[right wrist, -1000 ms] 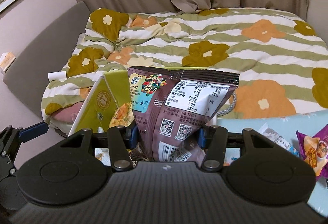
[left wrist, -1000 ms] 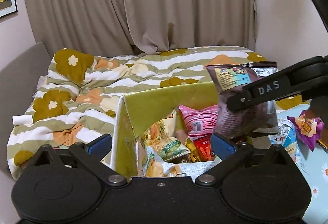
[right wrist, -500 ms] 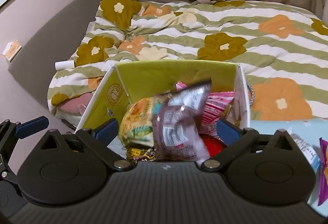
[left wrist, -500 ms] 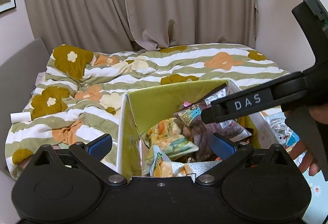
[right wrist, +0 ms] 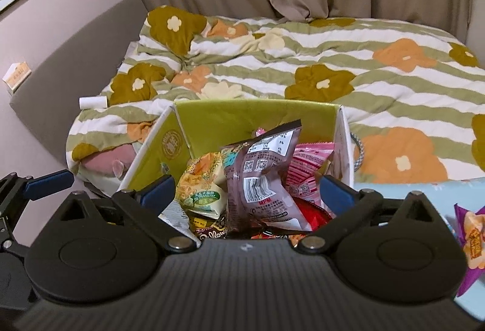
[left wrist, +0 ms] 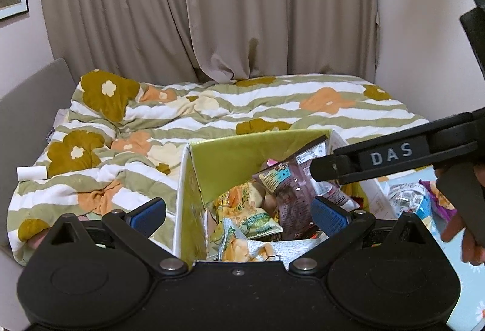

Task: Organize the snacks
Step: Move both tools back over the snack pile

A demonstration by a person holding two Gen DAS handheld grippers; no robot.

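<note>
Right gripper [right wrist: 247,190] is seen spread wide, nothing pressed between the pads; left gripper [left wrist: 238,211] is likewise spread wide and empty, hovering at the near left corner of the box [right wrist: 254,115]. The brown snack bag [right wrist: 263,179] is found directly ahead of the right gripper, lying loose on the pile inside the box, long axis tilted up and away toward the far wall, barcode side up; "MPM" is read in red under the barcode, plus QR codes and a nutrition table. Beside it on the left a yellow-green pouch [right wrist: 203,188] is seen, a pink pack [right wrist: 309,161] on the right, and a dark pack lettered "Pillow" [right wrist: 212,232] at the near edge. "DAS" is read on the right gripper's arm in the left view. A purple snack [right wrist: 473,243] is left on the light-blue surface [right wrist: 424,188] to the right, nearer the right hand, judged the likely next pick. The bed quilt [right wrist: 303,64] lies beyond.
</note>
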